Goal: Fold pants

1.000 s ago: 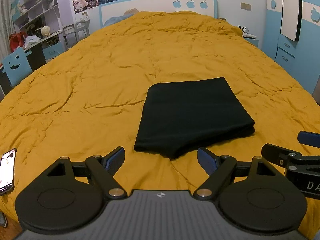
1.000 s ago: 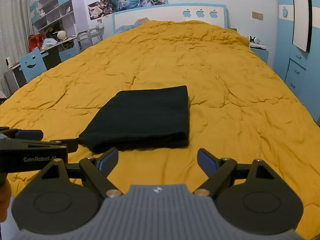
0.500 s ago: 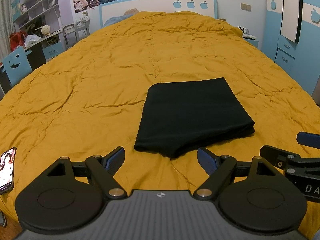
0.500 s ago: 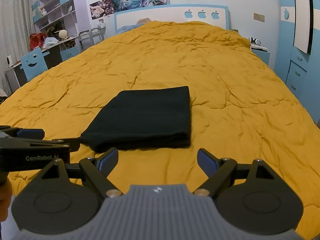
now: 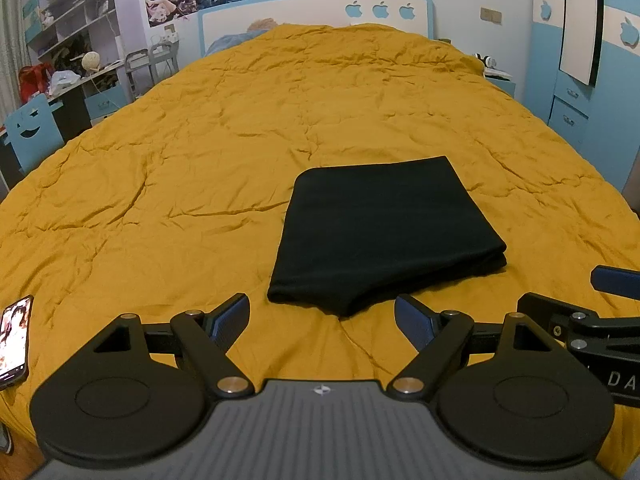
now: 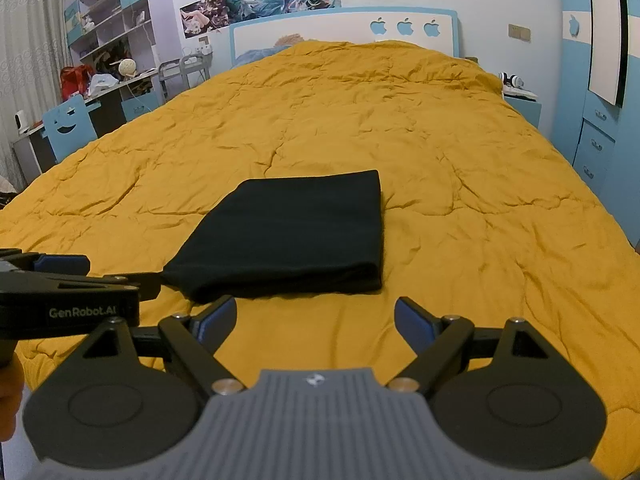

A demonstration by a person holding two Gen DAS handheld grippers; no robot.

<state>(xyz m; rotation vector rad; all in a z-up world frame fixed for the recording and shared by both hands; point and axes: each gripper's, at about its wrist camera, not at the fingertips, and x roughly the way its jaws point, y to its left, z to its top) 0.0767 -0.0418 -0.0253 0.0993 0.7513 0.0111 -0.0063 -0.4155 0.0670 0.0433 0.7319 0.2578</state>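
Observation:
Black pants lie folded into a flat rectangle on the yellow quilt. My left gripper hovers just short of the bundle's near edge, jaws wide apart, nothing held. My right gripper is also open and empty, a little in front of the pants' near right corner. Each view catches the other gripper at its side edge: the right one, the left one.
A phone with a lit screen lies at the quilt's near left edge. A desk with a blue chair and shelves stands left of the bed. Blue drawers and a nightstand stand right. The headboard is far behind.
Both grippers have drawn back slightly and stay open. The folded pants have not moved.

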